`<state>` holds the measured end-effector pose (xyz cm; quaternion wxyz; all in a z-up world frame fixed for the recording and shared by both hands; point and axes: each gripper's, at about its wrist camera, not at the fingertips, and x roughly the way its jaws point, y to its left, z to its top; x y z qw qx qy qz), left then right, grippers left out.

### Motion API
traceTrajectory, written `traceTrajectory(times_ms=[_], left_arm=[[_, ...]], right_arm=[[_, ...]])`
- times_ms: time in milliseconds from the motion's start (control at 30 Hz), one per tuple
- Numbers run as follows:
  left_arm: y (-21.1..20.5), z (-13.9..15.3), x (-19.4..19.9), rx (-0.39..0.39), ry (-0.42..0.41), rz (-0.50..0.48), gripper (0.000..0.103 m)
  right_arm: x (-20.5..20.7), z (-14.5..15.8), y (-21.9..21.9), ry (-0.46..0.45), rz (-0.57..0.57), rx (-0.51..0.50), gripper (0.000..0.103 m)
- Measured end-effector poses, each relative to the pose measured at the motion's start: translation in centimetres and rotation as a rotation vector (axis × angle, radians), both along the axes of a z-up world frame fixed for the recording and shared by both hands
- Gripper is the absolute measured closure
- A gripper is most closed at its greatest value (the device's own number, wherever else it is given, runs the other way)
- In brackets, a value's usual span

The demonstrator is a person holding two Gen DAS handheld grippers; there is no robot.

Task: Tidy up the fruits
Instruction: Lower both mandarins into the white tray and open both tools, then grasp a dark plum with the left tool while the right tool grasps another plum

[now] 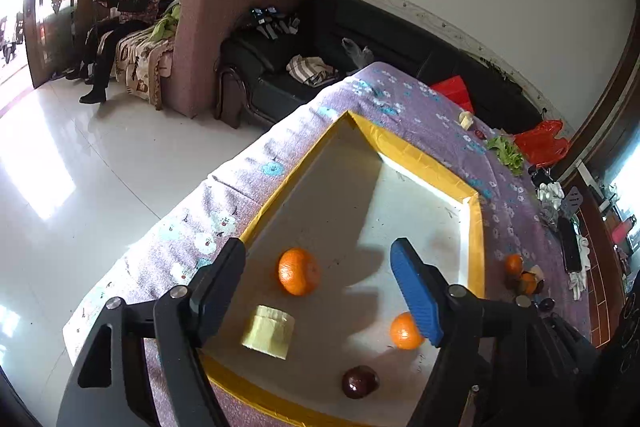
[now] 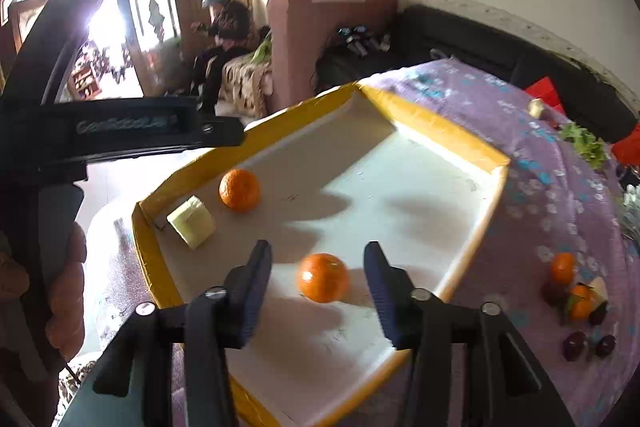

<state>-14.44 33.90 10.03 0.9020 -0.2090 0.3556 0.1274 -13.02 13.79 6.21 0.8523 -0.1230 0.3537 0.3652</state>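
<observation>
A white tray with a yellow rim lies on a purple flowered tablecloth. In it are two oranges, a pale yellow block and a dark plum. My left gripper is open above the tray, empty, with the larger orange between its fingers' line of sight. My right gripper is open with an orange between its fingers, not clamped. The other orange and the block lie further left.
Outside the tray on the cloth lie more oranges, plums and a lettuce leaf. The left gripper's body and the hand holding it fill the left side. Sofas and a seated person are behind the table.
</observation>
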Motion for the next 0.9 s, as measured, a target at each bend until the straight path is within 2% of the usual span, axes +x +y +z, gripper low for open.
traceTrajectory(times_ms=[133, 400, 633, 767, 900], left_arm=[[-3.3, 1.9, -0.6, 0.046, -0.042, -0.039, 0.020], [-10.2, 2.7, -0.6, 0.146, -0.043, -0.169, 0.015], [-13.5, 1.7, 0.5, 0.178, -0.017, -0.227, 0.014], [-15.9, 0.8, 1.7, 0.159, 0.013, -0.289, 0.014], [-17.6, 0.1, 2.2, 0.177, 0.042, -0.329, 0.014]], right_arm=[[0.0, 1.7, -4.2, -0.054, -0.080, 0.033, 0.040], [2.4, 2.1, -15.4, -0.057, -0.343, 0.058, 0.036], [4.6, 1.8, -27.6, 0.010, -0.617, 0.094, 0.036], [5.8, 1.3, -30.7, 0.059, -0.673, 0.123, 0.036], [7.4, 0.5, -30.7, 0.097, -0.650, 0.145, 0.036]])
